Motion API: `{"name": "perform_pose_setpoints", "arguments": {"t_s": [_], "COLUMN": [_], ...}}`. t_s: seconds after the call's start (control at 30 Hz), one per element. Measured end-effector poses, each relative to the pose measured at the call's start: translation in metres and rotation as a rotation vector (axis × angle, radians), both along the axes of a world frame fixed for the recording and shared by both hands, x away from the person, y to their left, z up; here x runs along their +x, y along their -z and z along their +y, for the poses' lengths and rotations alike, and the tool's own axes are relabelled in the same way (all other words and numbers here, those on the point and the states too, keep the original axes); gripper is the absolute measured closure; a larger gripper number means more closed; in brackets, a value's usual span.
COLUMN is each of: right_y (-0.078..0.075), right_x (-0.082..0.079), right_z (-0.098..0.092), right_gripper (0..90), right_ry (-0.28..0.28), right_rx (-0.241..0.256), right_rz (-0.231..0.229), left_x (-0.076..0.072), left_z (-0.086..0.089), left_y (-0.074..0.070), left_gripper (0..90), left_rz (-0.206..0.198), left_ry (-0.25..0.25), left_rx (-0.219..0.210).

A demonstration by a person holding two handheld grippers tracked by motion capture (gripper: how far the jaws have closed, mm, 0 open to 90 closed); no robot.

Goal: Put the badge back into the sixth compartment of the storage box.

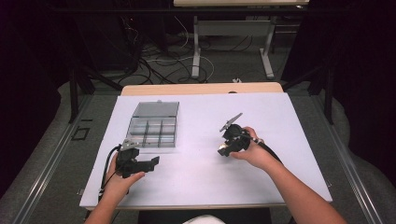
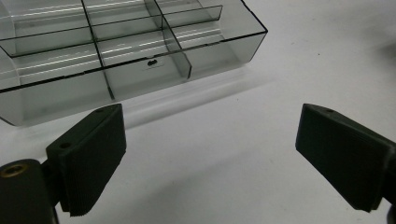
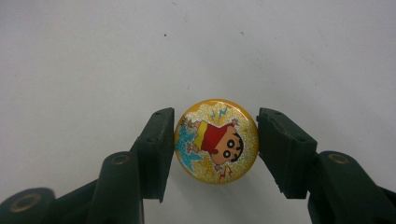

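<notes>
White tabletop (image 1: 205, 177) everywhere, with a clear plastic compartment box (image 1: 153, 125) sat just beyond the left gripper (image 2: 210, 158), whose 2 jaws are spread wide apart. A round yellow glittery cartoon badge (image 3: 216, 140) is clamped by the right gripper (image 3: 215, 149), mid-table.

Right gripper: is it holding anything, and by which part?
Yes: the right gripper clamps a round yellow cartoon badge by opposite points of its rim.
</notes>
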State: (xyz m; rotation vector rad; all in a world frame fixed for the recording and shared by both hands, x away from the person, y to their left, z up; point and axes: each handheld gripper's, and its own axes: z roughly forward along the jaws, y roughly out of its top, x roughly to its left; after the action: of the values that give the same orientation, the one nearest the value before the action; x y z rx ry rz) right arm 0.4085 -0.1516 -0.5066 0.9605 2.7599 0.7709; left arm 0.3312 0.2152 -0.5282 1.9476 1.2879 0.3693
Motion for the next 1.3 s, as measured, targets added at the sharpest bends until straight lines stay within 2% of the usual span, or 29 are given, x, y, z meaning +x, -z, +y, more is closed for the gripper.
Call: {"name": "perform_pose_setpoints", "arguments": {"t_s": [0.23, 0.33, 0.37, 0.53, 0.6, 0.63, 1.0, 1.2, 1.3], "right_y": [-0.005, -0.006, -0.007, -0.009, -0.009, -0.010, -0.013, -0.014, -0.015], "right_x": [0.003, 0.005, 0.004, 0.007, 0.009, 0.008, 0.011, 0.010, 0.012], "right_z": [0.016, 0.024, 0.026, 0.039, 0.042, 0.045, 0.064, 0.075, 0.079], "right_gripper": [46.9, 46.9, 46.9, 46.9, 46.9, 46.9, 46.9, 46.9, 46.9], "right_ry": [-0.010, -0.032, -0.018, -0.035, -0.058, -0.046, -0.069, -0.072, -0.091], "right_rx": [0.011, 0.019, 0.018, 0.025, 0.029, 0.031, 0.046, 0.051, 0.055], "right_rz": [-0.011, -0.021, -0.016, -0.024, -0.039, -0.029, -0.049, -0.045, -0.057], "left_x": [0.000, 0.000, 0.000, 0.000, 0.000, 0.000, 0.000, 0.000, 0.000], "left_z": [0.000, 0.001, 0.001, 0.001, 0.002, 0.002, 0.003, 0.004, 0.004], "left_y": [0.000, 0.000, 0.000, 0.000, -0.001, -0.001, -0.001, -0.001, -0.001], "left_gripper": [8.8, 8.8, 8.8, 8.8, 8.8, 8.8, 8.8, 8.8, 8.8], "left_rz": [-0.001, -0.001, -0.001, -0.002, 0.000, 0.002, -0.006, -0.006, -0.007], "left_ry": [0.001, 0.000, 0.000, -0.001, -0.001, -0.001, -0.007, -0.010, -0.011], "left_rx": [-0.001, -0.001, -0.001, -0.002, 0.000, 0.001, -0.004, -0.004, -0.003]}}
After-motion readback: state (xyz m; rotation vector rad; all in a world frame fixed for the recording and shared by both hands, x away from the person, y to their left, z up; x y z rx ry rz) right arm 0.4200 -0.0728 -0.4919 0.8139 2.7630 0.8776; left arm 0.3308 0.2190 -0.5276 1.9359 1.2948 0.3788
